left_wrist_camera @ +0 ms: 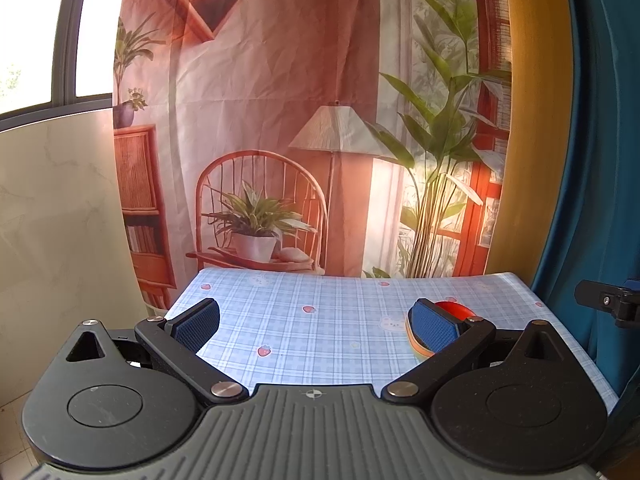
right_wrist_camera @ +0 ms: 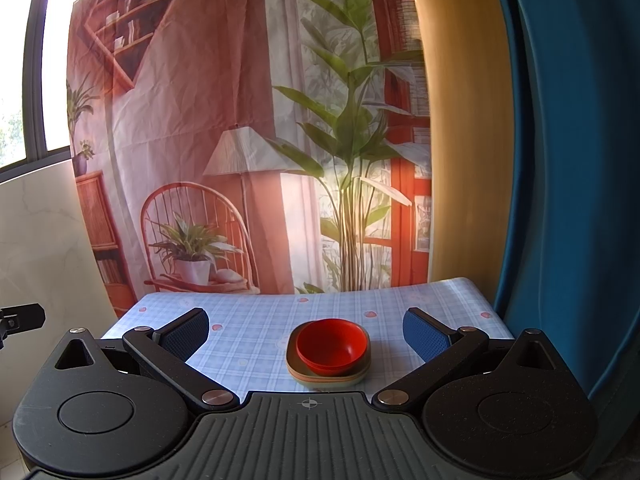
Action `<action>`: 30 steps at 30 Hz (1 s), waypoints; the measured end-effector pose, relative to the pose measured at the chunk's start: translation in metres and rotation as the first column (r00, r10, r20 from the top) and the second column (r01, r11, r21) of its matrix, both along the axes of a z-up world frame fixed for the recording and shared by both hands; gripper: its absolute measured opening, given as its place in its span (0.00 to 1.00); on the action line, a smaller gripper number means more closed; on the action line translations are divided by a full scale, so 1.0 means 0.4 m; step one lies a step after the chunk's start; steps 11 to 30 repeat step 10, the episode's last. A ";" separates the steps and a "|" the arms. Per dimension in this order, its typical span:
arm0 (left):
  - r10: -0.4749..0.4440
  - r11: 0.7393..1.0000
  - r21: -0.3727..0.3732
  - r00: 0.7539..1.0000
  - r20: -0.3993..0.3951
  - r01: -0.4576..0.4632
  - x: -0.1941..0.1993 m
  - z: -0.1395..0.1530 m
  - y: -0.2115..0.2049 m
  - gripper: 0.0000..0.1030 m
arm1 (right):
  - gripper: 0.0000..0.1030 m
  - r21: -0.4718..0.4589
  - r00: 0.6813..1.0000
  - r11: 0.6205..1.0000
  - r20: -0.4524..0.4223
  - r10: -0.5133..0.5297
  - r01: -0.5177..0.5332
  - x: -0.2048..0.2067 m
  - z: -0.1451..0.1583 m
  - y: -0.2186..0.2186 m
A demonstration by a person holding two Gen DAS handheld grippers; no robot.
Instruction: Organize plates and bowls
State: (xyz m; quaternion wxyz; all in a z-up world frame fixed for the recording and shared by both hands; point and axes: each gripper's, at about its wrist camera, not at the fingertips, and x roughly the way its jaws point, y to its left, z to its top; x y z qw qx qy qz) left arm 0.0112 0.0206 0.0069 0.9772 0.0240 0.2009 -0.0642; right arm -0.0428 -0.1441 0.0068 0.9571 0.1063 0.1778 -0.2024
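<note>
A red bowl (right_wrist_camera: 332,345) sits in a stack of square plates (right_wrist_camera: 352,378), olive green on top with orange and pale edges below. The stack rests on the checked tablecloth (right_wrist_camera: 248,344), a little right of centre in the right wrist view. My right gripper (right_wrist_camera: 306,336) is open and empty, held above the table's near edge, with the stack between its fingers further ahead. In the left wrist view the red bowl (left_wrist_camera: 454,309) and plate stack (left_wrist_camera: 416,346) are mostly hidden behind the right finger. My left gripper (left_wrist_camera: 316,324) is open and empty.
A printed room-scene backdrop (right_wrist_camera: 240,140) hangs behind the table's far edge. A blue curtain (right_wrist_camera: 568,160) hangs close on the right and a pale wall (left_wrist_camera: 52,220) stands on the left. The other gripper's tip (left_wrist_camera: 608,302) shows at the right edge.
</note>
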 end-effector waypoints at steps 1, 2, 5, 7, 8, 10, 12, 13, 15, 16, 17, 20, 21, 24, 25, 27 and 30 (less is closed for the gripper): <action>-0.002 1.000 -0.002 1.000 0.003 0.002 -0.001 0.000 0.000 1.00 | 1.00 0.000 1.000 1.000 0.000 0.000 0.000 0.000 0.000 0.000; -0.004 1.000 -0.004 1.000 0.008 0.004 -0.002 0.000 0.001 1.00 | 1.00 -0.001 1.000 1.000 0.000 0.000 0.000 0.000 0.000 0.000; -0.010 1.000 -0.005 1.000 0.017 0.010 -0.005 0.001 0.000 1.00 | 1.00 -0.001 1.000 1.000 0.000 0.000 0.000 0.000 0.000 -0.001; -0.012 1.000 -0.005 1.000 0.023 0.012 -0.007 0.001 -0.002 1.00 | 1.00 0.000 1.000 1.000 -0.001 0.000 0.000 0.001 0.001 0.000; -0.010 1.000 -0.002 1.000 0.026 0.011 -0.007 0.002 -0.003 1.00 | 1.00 0.000 1.000 1.000 -0.001 0.001 -0.001 0.000 0.000 -0.001; -0.010 1.000 0.000 1.000 0.021 0.010 -0.004 0.001 -0.003 1.00 | 1.00 0.000 1.000 1.000 -0.001 0.000 0.000 0.001 0.001 0.001; -0.010 1.000 0.000 1.000 0.021 0.010 -0.004 0.001 -0.003 1.00 | 1.00 0.000 1.000 1.000 -0.001 0.000 0.000 0.001 0.001 0.001; -0.010 1.000 0.000 1.000 0.021 0.010 -0.004 0.001 -0.003 1.00 | 1.00 0.000 1.000 1.000 -0.001 0.000 0.000 0.001 0.001 0.001; -0.010 1.000 0.000 1.000 0.021 0.010 -0.004 0.001 -0.003 1.00 | 1.00 0.000 1.000 1.000 -0.001 0.000 0.000 0.001 0.001 0.001; -0.010 1.000 0.000 1.000 0.021 0.010 -0.004 0.001 -0.003 1.00 | 1.00 0.000 1.000 1.000 -0.001 0.000 0.000 0.001 0.001 0.001; -0.010 1.000 0.000 1.000 0.021 0.010 -0.004 0.001 -0.003 1.00 | 1.00 0.000 1.000 1.000 -0.001 0.000 0.000 0.001 0.001 0.001; -0.010 1.000 0.000 1.000 0.021 0.010 -0.004 0.001 -0.003 1.00 | 1.00 0.000 1.000 1.000 -0.001 0.000 0.000 0.001 0.001 0.001; -0.010 1.000 0.000 1.000 0.021 0.010 -0.004 0.001 -0.003 1.00 | 1.00 0.000 1.000 1.000 -0.001 0.000 0.000 0.001 0.001 0.001; -0.010 1.000 0.000 1.000 0.021 0.010 -0.004 0.001 -0.003 1.00 | 1.00 0.000 1.000 1.000 -0.001 0.000 0.000 0.001 0.001 0.001; -0.010 1.000 0.000 1.000 0.021 0.010 -0.004 0.001 -0.003 1.00 | 1.00 0.000 1.000 1.000 -0.001 0.000 0.000 0.001 0.001 0.001; -0.010 1.000 0.000 1.000 0.021 0.010 -0.004 0.001 -0.003 1.00 | 1.00 0.000 1.000 1.000 -0.001 0.000 0.000 0.001 0.001 0.001; -0.010 1.000 0.000 1.000 0.021 0.010 -0.004 0.001 -0.003 1.00 | 1.00 0.000 1.000 1.000 -0.001 0.000 0.000 0.001 0.001 0.001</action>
